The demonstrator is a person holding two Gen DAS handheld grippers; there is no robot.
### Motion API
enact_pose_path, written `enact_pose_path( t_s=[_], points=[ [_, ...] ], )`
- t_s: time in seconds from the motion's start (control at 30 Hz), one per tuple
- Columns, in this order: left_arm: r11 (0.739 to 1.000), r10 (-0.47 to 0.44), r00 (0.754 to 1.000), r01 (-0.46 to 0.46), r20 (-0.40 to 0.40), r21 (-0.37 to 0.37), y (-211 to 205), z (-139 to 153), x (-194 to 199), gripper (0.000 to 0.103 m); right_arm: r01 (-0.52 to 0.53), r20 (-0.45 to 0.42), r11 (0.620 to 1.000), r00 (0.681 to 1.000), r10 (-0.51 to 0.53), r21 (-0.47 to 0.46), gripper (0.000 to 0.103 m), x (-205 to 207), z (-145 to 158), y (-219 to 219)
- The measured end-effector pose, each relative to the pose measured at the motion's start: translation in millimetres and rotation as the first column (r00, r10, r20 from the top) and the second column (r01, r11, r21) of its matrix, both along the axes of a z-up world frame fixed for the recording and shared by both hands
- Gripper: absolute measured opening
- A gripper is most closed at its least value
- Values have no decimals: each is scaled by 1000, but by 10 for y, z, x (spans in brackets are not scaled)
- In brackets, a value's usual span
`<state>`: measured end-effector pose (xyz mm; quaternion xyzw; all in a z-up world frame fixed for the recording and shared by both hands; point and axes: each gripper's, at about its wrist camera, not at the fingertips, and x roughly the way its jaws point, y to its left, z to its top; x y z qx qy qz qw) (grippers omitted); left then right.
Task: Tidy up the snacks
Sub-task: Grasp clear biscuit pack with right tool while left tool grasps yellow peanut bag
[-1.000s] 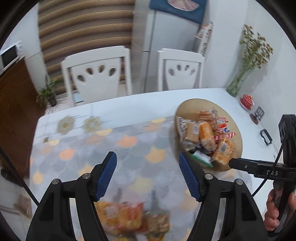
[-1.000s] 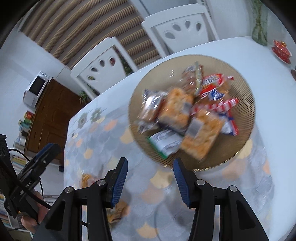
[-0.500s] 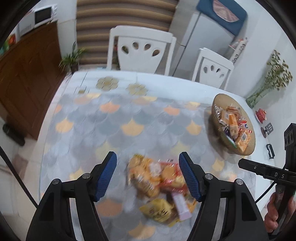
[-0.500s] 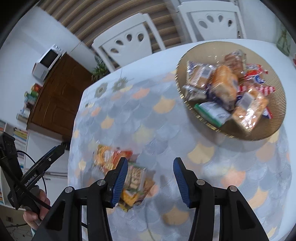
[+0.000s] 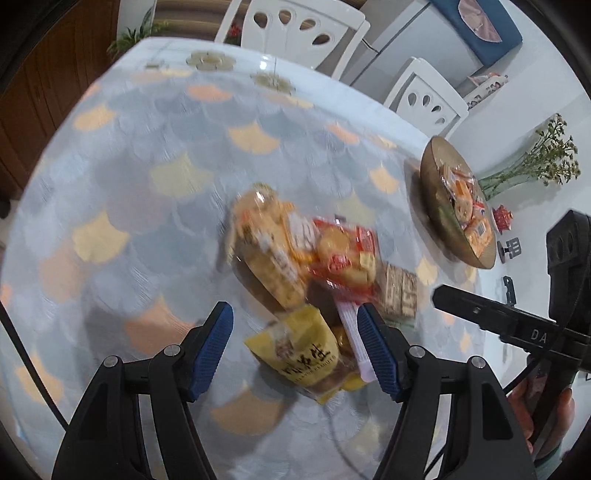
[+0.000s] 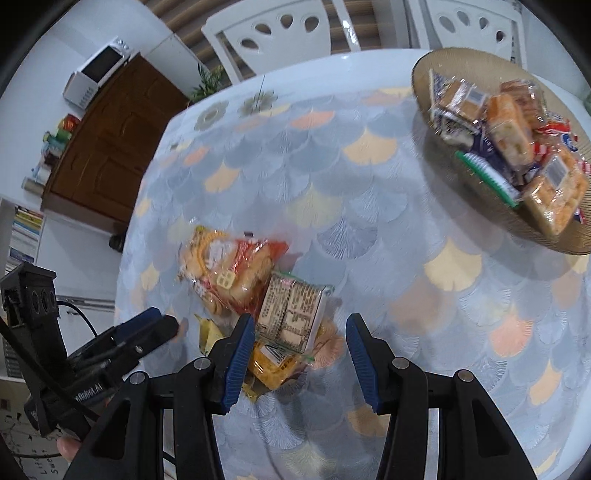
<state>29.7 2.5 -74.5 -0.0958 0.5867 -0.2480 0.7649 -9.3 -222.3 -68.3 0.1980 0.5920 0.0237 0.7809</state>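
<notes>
A loose pile of snack packets lies on the scale-patterned tablecloth: a clear bag of biscuits (image 5: 266, 243), a red packet (image 5: 343, 254), a printed wafer pack (image 6: 291, 310) and a yellow packet (image 5: 310, 354). My left gripper (image 5: 293, 314) hangs open just above the pile, and the yellow packet shows between its blue pads without touching them. My right gripper (image 6: 300, 321) is also open, over the wafer pack from the other side. A round golden plate (image 6: 461, 62) at the far right holds several more wrapped snacks. Each gripper shows in the other's view, at the frame edge.
Two white chairs (image 5: 295, 26) stand behind the table. A glass vase of dried flowers (image 5: 532, 166) and a small red lidded cup (image 5: 502, 216) sit beyond the plate. A brown cabinet (image 6: 110, 147) with a microwave (image 6: 98, 70) stands to the left.
Both grippers have swung away from the plate and dropped toward the loose pile, which now fills the space in front of the fingers. Their jaws have kept the same width.
</notes>
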Motion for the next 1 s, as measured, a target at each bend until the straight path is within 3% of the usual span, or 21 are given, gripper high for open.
enact_pose_path(
  t_s=[0.27,0.4,0.57,0.73,0.83,1.0],
  points=[
    [999,-3,999,4,-41,41,-185,-296,-127,68,-28,-58,1000,998,27,-8,49,52,-279,230],
    [999,-4,998,6,-67,37,-171,-402,-213,68,-5,-45,1000,999,4,-30,56,96,-321,283],
    [1000,22,996,-21,-84,9,-21,-434,-258,70,-13,-36,996,999,10,-84,56,175,-362,310],
    [1000,-8,996,8,-84,6,165,-377,-334,70,-4,-38,995,999,0,-95,55,106,-396,202],
    [998,-32,996,36,-79,45,309,-345,-411,70,-1,-25,993,1000,-2,-120,51,23,-369,102],
    [978,-19,999,28,-49,205,519,-344,-532,68,6,-28,988,1000,-10,-153,49,-64,-365,-36]
  ],
)
